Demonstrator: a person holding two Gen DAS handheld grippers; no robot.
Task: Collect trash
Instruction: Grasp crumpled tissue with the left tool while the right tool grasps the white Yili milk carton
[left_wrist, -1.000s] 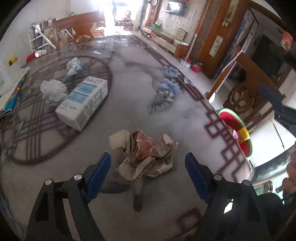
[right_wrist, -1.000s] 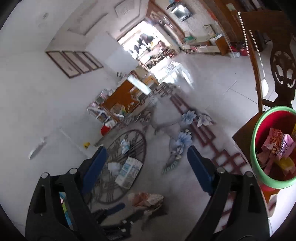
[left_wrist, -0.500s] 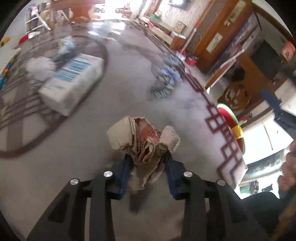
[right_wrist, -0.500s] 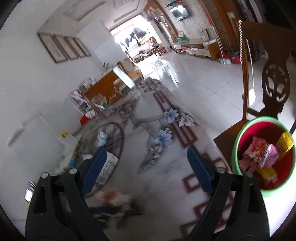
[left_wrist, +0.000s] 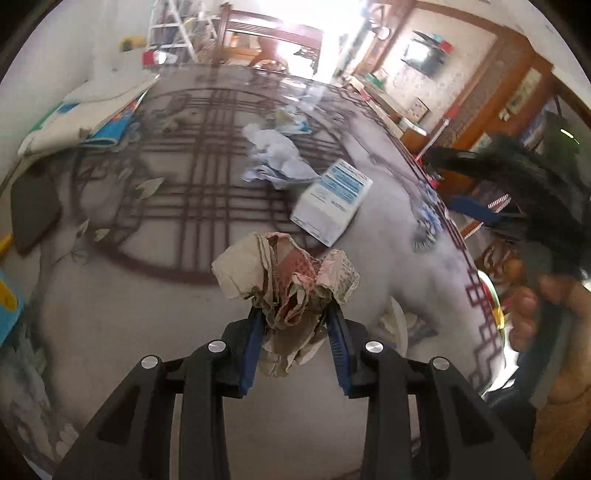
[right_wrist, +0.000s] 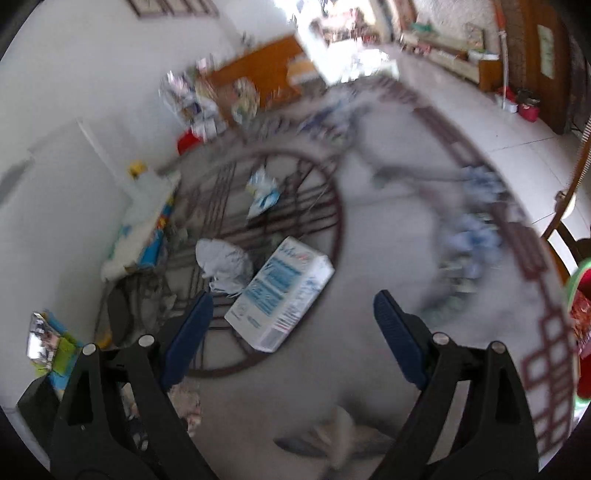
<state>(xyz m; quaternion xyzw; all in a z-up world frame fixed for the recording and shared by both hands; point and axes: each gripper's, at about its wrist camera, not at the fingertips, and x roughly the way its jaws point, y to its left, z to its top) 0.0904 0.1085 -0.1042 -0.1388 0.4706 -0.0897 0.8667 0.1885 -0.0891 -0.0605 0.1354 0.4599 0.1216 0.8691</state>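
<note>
My left gripper (left_wrist: 295, 332) is shut on a crumpled brown and red paper wad (left_wrist: 291, 291) and holds it above the patterned table (left_wrist: 147, 295). A white and blue carton (left_wrist: 332, 201) lies further on, with a crumpled white tissue (left_wrist: 275, 157) behind it. My right gripper (right_wrist: 293, 325) is open and empty above the table, facing the same carton (right_wrist: 280, 295) and tissue (right_wrist: 223, 264). A small blue and white wrapper (right_wrist: 263, 192) lies beyond. The green-rimmed red bin (right_wrist: 580, 332) shows at the right edge.
Folded papers and a colourful booklet (left_wrist: 92, 122) lie at the table's far left. A dark flat object (left_wrist: 33, 210) sits at the left edge. A wooden chair (right_wrist: 569, 206) stands by the bin. The other gripper and hand (left_wrist: 535, 229) show at the right.
My left gripper closed on the paper wad and lifted it off the table. My right gripper swung left from the bin toward the carton.
</note>
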